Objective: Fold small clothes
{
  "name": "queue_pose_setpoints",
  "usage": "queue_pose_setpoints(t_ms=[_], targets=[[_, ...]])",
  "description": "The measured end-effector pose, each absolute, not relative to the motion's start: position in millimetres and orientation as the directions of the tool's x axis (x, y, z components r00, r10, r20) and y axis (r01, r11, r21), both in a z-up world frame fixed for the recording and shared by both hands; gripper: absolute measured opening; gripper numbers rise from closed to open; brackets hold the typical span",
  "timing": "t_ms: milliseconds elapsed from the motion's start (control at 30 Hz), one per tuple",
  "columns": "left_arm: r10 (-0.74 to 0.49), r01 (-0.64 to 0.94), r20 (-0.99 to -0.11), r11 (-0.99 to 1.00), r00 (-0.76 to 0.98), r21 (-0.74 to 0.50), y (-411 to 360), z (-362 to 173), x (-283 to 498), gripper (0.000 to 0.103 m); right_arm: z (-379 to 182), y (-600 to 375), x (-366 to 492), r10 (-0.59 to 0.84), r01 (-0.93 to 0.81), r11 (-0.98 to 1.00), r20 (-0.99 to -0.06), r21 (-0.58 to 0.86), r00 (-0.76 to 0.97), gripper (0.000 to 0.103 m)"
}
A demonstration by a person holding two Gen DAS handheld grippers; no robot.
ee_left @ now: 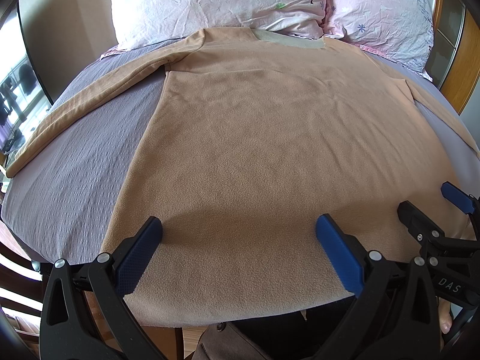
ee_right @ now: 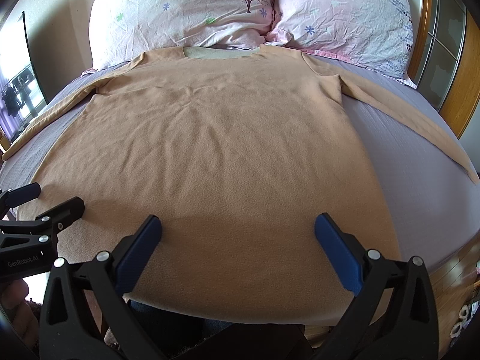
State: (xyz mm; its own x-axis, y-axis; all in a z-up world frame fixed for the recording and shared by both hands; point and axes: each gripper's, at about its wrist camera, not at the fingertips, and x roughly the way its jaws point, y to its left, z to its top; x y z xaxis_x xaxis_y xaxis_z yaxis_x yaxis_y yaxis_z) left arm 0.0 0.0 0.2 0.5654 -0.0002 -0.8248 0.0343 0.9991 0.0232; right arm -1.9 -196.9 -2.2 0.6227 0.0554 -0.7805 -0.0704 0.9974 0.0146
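Both grippers, left [ee_left: 238, 252] marked "GenRobot.AI", right [ee_right: 238, 252] "DAS", spread wide, empty, over tan shirt [ee_right: 210, 150].

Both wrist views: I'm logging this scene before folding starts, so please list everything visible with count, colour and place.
Shirt: one, tan, long-sleeved, spread flat on the bed, neck toward the pillows, sleeves angled outward.
Bed sheet: one, lilac-grey, under the shirt.
Pillows: two, pale pink with flower and tree prints, at the head of the bed.
Wooden frame: one, orange-brown with glass panes, at the right edge.
Wooden floor: brown, below the bed's right side.
Left gripper: black with blue pads, open, over the shirt's hem.
Right gripper: black with blue pads, open, over the hem.
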Motion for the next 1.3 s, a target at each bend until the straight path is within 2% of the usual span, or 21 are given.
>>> queue_pose_setpoints(t_ms=[300, 400, 467, 533, 600, 667, 700, 767, 833, 900, 1067, 1100, 1167, 1200, 1233, 1300], targets=[[0.000, 0.037, -0.825, 0.999, 0.565, 0.025, -0.1, 0.2, 0.0, 0.102, -5.4, -189.1, -8.2, 0.055, -0.074, 0.997, -0.768, 0.010, 0.638, 0.101], [-0.003, 0.046, -0.822, 0.999, 0.570, 0.029, -0.1, 0.1, -0.3, 0.102, 1.2, -209.2, 2.4, 0.156, -0.135, 0.987, -0.743, 0.088, 0.651, 0.101], [-0.009, 0.056, -0.812, 0.998, 0.584, 0.029, 1.2, 0.0, -2.1, 0.102, 8.0, -238.9, 6.4, 0.168, -0.063, 0.983, -0.718, 0.171, 0.676, 0.101], [-0.014, 0.064, -0.803, 0.998, 0.595, 0.030, 0.4, 0.1, -1.8, 0.102, 25.2, -316.5, 14.9, 0.152, 0.107, 0.936, -0.657, 0.337, 0.738, 0.101], [-0.024, 0.077, -0.797, 0.997, 0.603, 0.029, 1.6, 0.3, -1.8, 0.102, 29.2, -389.7, 19.3, 0.102, 0.281, 0.836, -0.636, 0.472, 0.765, 0.100], [-0.034, 0.090, -0.794, 0.996, 0.608, 0.026, 0.7, 0.3, -2.7, 0.102, 24.3, -453.8, 21.1, 0.053, 0.428, 0.704, -0.643, 0.567, 0.764, 0.089], [-0.047, 0.105, -0.790, 0.994, 0.611, 0.022, 1.3, 0.4, 0.0, 0.102, 18.7, -490.4, 19.7, 0.017, 0.515, 0.609, -0.659, 0.603, 0.752, 0.079], [-0.068, 0.124, -0.785, 0.992, 0.616, 0.012, 3.0, 0.5, 3.0, 0.102, 9.6, -547.4, 17.6, -0.044, 0.613, 0.455, -0.672, 0.646, 0.740, 0.077], [-0.105, 0.149, -0.777, 0.989, 0.620, -0.015, 6.6, 1.7, 7.3, 0.102, 0.8, -579.0, 20.1, -0.066, 0.655, 0.381, -0.688, 0.652, 0.723, 0.074], [-0.158, 0.172, -0.769, 0.983, 0.619, -0.064, 11.9, 4.4, 10.8, 0.102, -5.0, -598.5, 21.3, -0.063, 0.638, 0.328, -0.658, 0.697, 0.751, 0.071], [-0.366, 0.231, -0.698, 0.930, 0.615, -0.285, 35.3, 12.3, 23.2, 0.102, -14.4, -620.4, 38.4, -0.073, 0.615, 0.262, -0.620, 0.744, 0.781, 0.069], [-0.387, 0.234, -0.681, 0.922, 0.621, -0.310, 38.5, 14.3, 23.4, 0.102, -17.1, -625.0, 41.1, -0.081, 0.613, 0.251, -0.614, 0.749, 0.785, 0.063], [-0.416, 0.236, -0.637, 0.906, 0.649, -0.352, 49.8, 20.6, 23.8, 0.102, -18.9, -637.1, 47.7, -0.085, 0.616, 0.227, -0.615, 0.754, 0.784, 0.044], [-0.412, 0.228, -0.614, 0.906, 0.673, -0.357, 57.3, 25.4, 23.4, 0.102, -25.4, -642.1, 54.1, -0.075, 0.630, 0.210, -0.630, 0.748, 0.773, 0.017], [-0.395, 0.213, -0.599, 0.911, 0.697, -0.353, 64.8, 30.1, 23.1, 0.102, -28.6, -643.0, 57.4, -0.065, 0.639, 0.204, -0.641, 0.742, 0.765, 0.005], [-0.358, 0.174, -0.590, 0.922, 0.723, -0.347, 79.2, 35.2, 26.1, 0.102, -17.8, -635.3, 67.9, -0.108, 0.661, 0.256, -0.659, 0.705, 0.745, 0.005]])
